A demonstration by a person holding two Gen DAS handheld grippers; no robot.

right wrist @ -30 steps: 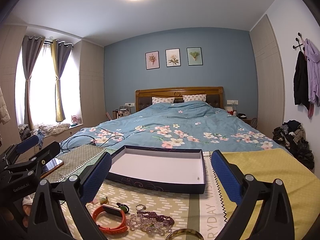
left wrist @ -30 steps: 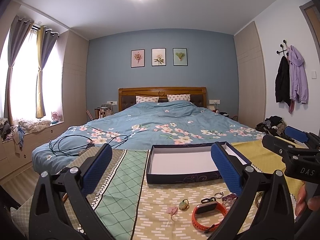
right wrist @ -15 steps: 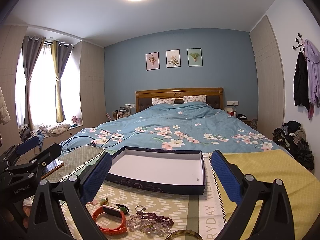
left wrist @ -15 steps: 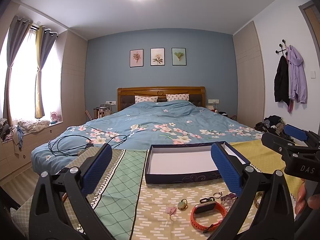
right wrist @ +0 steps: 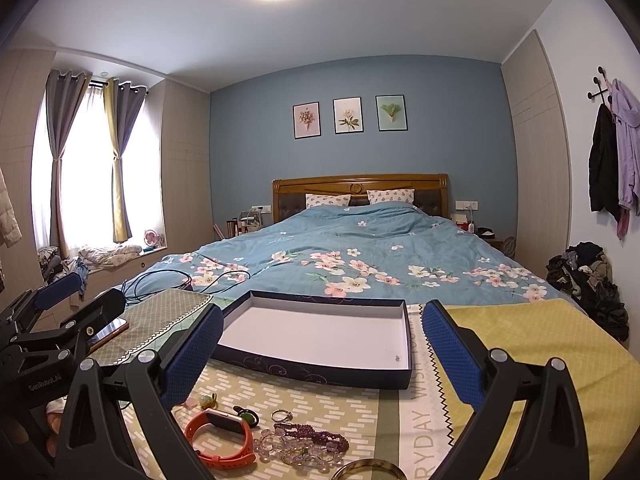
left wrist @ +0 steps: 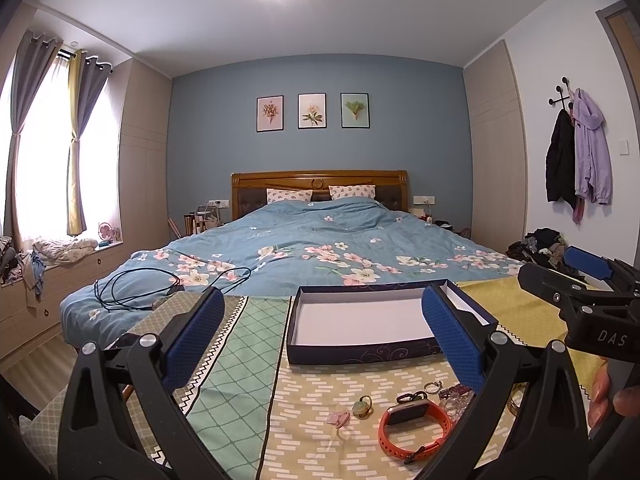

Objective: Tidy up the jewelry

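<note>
Patterned cloth (right wrist: pixel 352 408), bangle (right wrist: pixel 370 471) half cropped

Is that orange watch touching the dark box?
Apart. The right wrist view shows patterned cloth between the orange watch and the dark box.

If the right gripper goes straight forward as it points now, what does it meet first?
Probably the dark blue box: it lies directly ahead between the open fingers of the right gripper. Depth is uncertain; a level path might pass above its low wall.
</note>
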